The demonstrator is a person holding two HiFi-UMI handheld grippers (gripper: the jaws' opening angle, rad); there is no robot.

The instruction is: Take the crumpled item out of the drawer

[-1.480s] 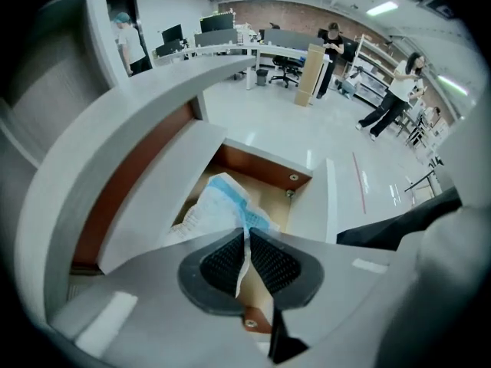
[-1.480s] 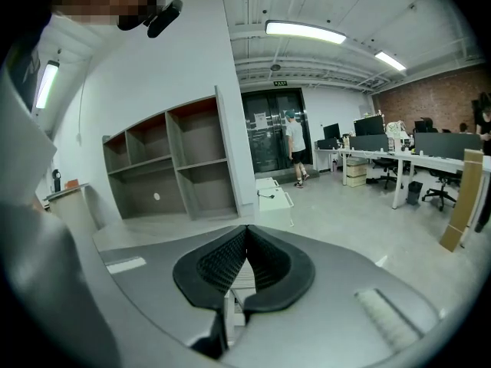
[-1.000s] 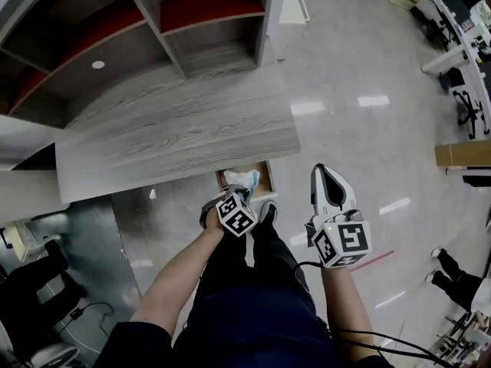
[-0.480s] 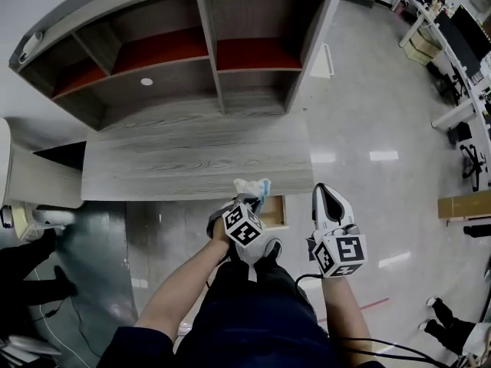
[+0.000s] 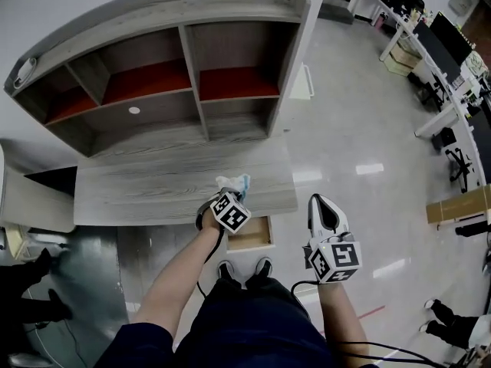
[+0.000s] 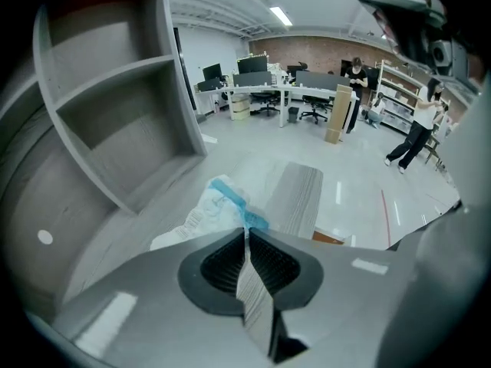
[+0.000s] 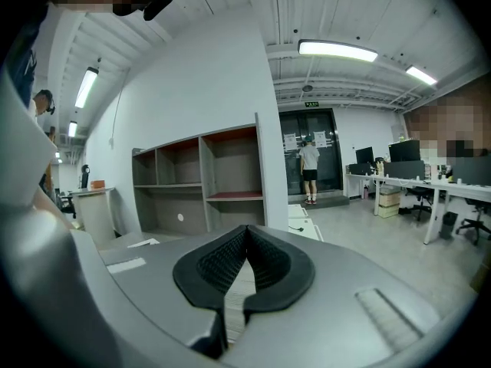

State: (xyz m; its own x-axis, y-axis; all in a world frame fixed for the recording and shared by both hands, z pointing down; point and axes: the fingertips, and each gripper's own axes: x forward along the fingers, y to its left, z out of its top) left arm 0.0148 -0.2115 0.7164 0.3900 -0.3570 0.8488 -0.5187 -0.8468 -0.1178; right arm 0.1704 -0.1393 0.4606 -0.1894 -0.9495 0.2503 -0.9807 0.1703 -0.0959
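My left gripper [image 6: 245, 231] is clamped on the crumpled item [image 6: 213, 208], a white wrapper with a blue strip along one edge; its bulk sticks out past my jaw tips while a thin fold is pinched between the ribbed pads. In the head view the item sits out of the drawer [image 5: 252, 234], over the front edge of the grey wood-grain desk top [image 5: 146, 190]; I cannot tell whether it touches the surface. The drawer stands pulled out just below that edge, near my feet, its pale wooden inside showing. Behind the desk top rises the shelf unit [image 5: 192, 60] with red-lined compartments. My right gripper [image 7: 245, 230] hangs beside the desk's right corner over the shiny floor [image 5: 368, 129], jaws pressed together with nothing between them.
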